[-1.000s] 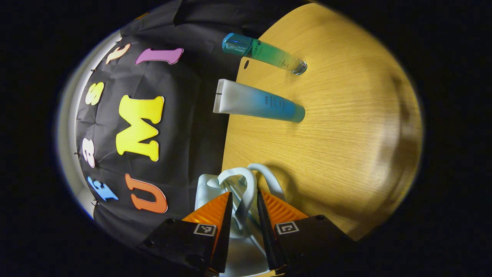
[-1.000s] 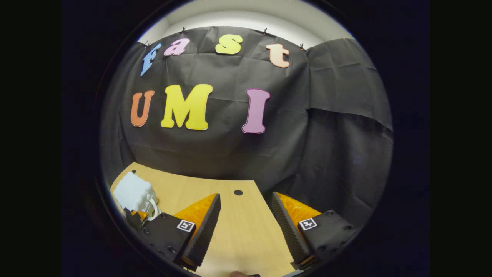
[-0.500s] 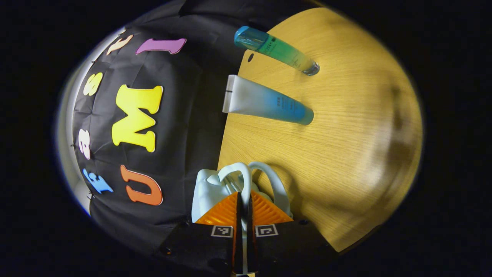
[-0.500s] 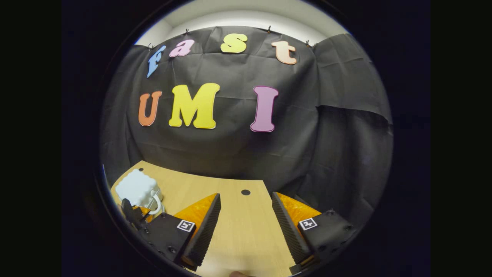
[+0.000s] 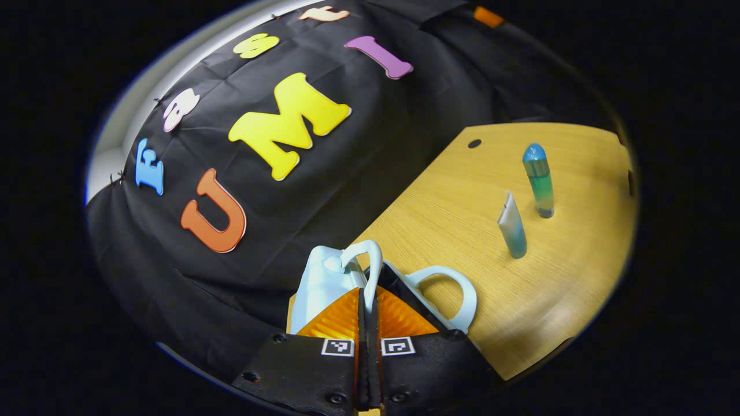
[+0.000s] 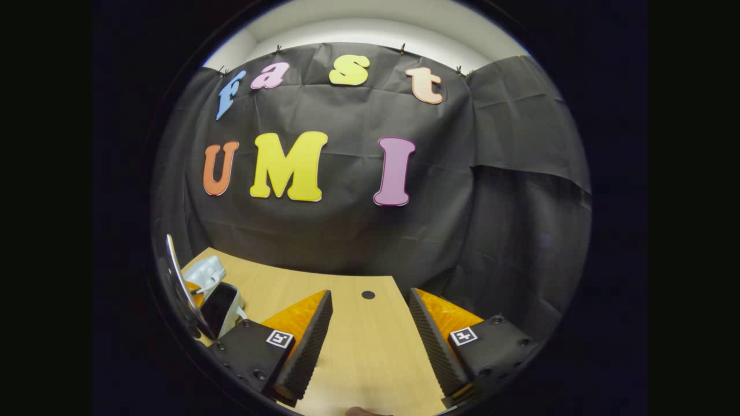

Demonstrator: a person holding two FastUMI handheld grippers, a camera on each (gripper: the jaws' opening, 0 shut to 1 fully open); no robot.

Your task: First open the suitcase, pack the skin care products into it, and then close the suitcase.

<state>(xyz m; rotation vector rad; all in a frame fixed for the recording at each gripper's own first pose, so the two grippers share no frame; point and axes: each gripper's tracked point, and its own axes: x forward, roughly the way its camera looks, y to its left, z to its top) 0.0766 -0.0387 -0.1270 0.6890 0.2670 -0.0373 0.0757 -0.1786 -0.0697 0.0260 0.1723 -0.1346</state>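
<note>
Gripping one pale handle (image 5: 370, 263) of the small white suitcase (image 5: 321, 283), the left gripper (image 5: 367, 306) has its two fingers pressed together on it, with no gap between them. Suitcase is partly open in the left gripper view: the two halves are split, a dark interior shows between them, and the second handle (image 5: 448, 289) loops out on the half lying toward the table (image 5: 462, 242). Case sits at the table's edge, next to the black cloth wall (image 5: 324, 190).

Two skin care items stand upright on the wooden top, well apart from the suitcase: a blue-to-white tube (image 5: 512, 226), standing on its cap end, and a taller blue-green bottle (image 5: 539, 180) just beside it, a bit farther back. Neither touches the other.

In the right gripper view, the right gripper (image 6: 370, 338) hovers over bare table (image 6: 358, 346) with fingers spread wide, holding nothing. The suitcase (image 6: 211, 289) appears at the far left of that view, lid tilted up, dark inside facing out. A small round hole (image 6: 367, 294) marks the tabletop near the cloth wall.
</note>
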